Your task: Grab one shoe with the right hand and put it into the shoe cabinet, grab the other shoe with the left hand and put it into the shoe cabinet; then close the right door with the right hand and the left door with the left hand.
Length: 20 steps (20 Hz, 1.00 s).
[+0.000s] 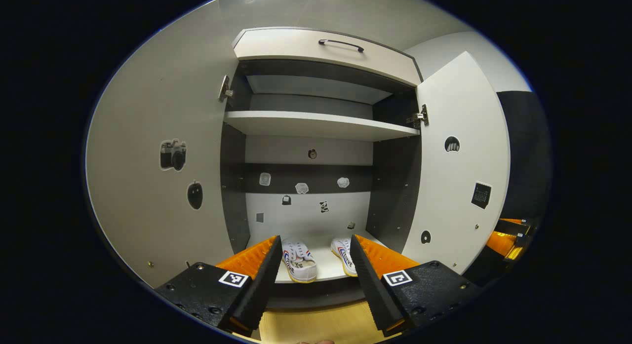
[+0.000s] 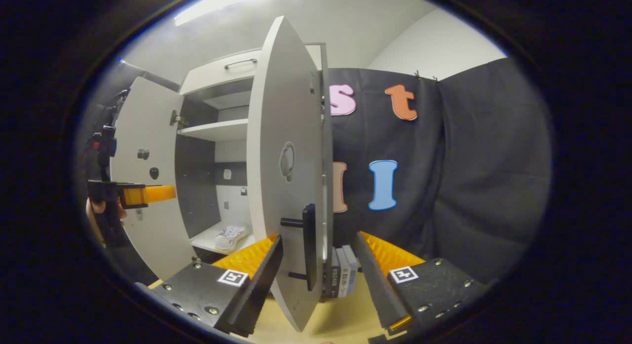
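Note:
Two white shoes, one at the left [image 1: 299, 260] and one at the right [image 1: 344, 255], sit side by side on the bottom shelf [image 1: 323, 265] of the open shoe cabinet. My left gripper [image 1: 315, 238] is open in front of them and holds nothing. The left door [image 1: 148, 210] and right door [image 1: 459, 186] both stand wide open. In the right gripper view the right door [image 2: 276, 161] is seen edge-on, and its black handle [image 2: 308, 245] stands between the fingers of my open right gripper [image 2: 318, 235]; neither finger presses on it. Farther left a hand holds the left gripper [image 2: 143, 193], and one shoe [image 2: 229, 235] shows inside.
A drawer with a dark handle [image 1: 340, 43] tops the cabinet, and an upper shelf [image 1: 316, 124] is bare. Several books [image 2: 343, 270] stand behind the right door on the wooden surface [image 2: 321, 324]. The right gripper [image 1: 508, 240] shows beyond the right door.

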### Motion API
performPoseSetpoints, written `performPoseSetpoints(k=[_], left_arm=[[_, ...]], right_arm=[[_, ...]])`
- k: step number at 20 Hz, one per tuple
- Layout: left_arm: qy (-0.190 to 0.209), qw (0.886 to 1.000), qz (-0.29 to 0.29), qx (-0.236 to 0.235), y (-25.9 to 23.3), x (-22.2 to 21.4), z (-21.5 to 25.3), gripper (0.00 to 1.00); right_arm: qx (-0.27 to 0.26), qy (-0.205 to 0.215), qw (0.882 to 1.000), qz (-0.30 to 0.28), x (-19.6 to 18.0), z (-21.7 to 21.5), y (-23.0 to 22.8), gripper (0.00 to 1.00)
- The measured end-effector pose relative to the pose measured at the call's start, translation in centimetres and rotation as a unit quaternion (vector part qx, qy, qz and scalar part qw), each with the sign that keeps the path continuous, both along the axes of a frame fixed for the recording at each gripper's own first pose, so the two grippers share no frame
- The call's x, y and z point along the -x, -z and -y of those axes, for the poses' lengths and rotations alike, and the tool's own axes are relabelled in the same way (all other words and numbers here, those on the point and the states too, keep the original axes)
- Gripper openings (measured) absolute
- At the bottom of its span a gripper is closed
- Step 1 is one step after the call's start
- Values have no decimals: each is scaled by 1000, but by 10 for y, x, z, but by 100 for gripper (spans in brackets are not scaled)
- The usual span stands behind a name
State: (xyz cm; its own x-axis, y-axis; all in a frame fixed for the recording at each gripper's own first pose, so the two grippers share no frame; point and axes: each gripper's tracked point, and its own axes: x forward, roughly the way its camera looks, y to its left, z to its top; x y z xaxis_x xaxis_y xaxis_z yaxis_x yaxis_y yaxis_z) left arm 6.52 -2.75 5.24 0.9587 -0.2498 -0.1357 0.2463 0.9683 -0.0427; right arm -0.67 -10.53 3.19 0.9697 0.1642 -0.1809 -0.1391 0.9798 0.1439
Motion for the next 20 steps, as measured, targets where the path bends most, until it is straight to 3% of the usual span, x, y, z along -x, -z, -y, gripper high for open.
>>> performPoseSetpoints(k=[7,9,14,20], left_arm=[[-23,1000,-12,14,5,10,-10,83],[-28,999,-11,17,4,13,-14,84],[-34,999,-5,25,-7,29,-20,84],[-58,998,21,25,-35,64,-45,83]], right_arm=[[-32,-74,997,3,-15,-47,-2,89],[-42,-72,996,15,-17,-49,-11,86],[-63,-76,995,28,-19,-49,-23,89],[-50,-69,995,41,-26,-45,-26,89]])
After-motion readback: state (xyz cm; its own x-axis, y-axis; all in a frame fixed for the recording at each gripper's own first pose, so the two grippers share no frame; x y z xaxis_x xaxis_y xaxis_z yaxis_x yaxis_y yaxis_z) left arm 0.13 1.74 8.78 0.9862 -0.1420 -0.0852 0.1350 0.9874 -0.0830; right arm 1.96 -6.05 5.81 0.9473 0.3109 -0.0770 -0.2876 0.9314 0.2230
